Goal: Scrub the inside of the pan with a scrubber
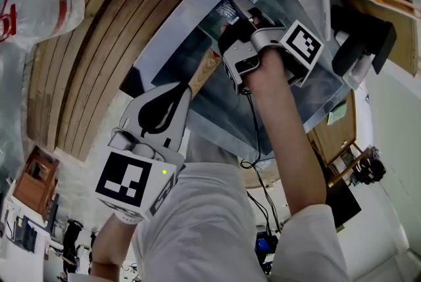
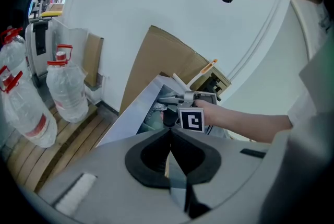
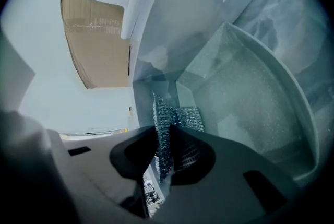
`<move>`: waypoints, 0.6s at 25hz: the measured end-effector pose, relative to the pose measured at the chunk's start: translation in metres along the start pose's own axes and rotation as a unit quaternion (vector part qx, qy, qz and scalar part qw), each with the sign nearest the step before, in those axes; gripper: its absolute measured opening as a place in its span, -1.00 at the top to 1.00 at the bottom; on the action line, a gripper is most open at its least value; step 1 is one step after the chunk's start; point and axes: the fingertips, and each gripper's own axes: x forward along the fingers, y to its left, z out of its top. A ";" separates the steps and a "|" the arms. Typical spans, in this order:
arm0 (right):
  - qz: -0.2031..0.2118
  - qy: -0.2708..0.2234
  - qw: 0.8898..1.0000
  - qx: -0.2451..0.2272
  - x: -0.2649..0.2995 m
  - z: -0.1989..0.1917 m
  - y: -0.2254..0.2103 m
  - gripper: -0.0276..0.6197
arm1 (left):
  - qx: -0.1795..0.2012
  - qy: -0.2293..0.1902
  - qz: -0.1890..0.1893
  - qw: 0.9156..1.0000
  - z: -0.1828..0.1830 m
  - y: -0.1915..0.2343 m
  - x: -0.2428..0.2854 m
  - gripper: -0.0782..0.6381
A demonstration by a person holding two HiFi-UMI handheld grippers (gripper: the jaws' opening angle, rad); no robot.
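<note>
Clamping a crumpled silver wire-mesh scrubber (image 3: 163, 113) between its closed jaws, the right gripper (image 3: 166, 137) was inside the speckled grey pan (image 3: 245, 92). The mesh stuck out past the jaw tips and sat right at the pan's inner wall. From the head view, that gripper (image 1: 237, 11) was over the pan's dark interior (image 1: 191, 50), with the person's bare forearm running back from it to a white sleeve.

The left gripper (image 1: 179, 95) was shut on the pan's light wooden handle (image 1: 205, 70), which ran from the jaws up to the pan's edge. Its own view showed the black jaw pads of the left gripper (image 2: 170, 139) pressed together on a thin pale strip of that handle.

Beside the pan lay a brown slatted wooden floor (image 1: 92, 57), and clear plastic water bottles with red caps (image 2: 65, 90) stood on it. A brown cardboard sheet (image 2: 159, 61) leaned against the wall behind the pan.
</note>
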 end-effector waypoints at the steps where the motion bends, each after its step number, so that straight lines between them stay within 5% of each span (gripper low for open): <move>1: 0.003 0.000 1.000 0.008 -0.002 -0.003 -0.001 0.73 | 0.001 0.000 0.000 1.000 0.000 0.000 -0.001 0.77; 10: 0.038 -0.010 0.995 0.091 -0.010 -0.018 0.000 0.73 | 0.008 -0.006 0.003 1.000 0.011 -0.002 -0.008 0.77; 15: 0.048 -0.018 0.994 0.093 -0.024 -0.011 0.004 0.74 | 0.017 -0.010 0.006 1.000 0.012 -0.006 -0.019 0.77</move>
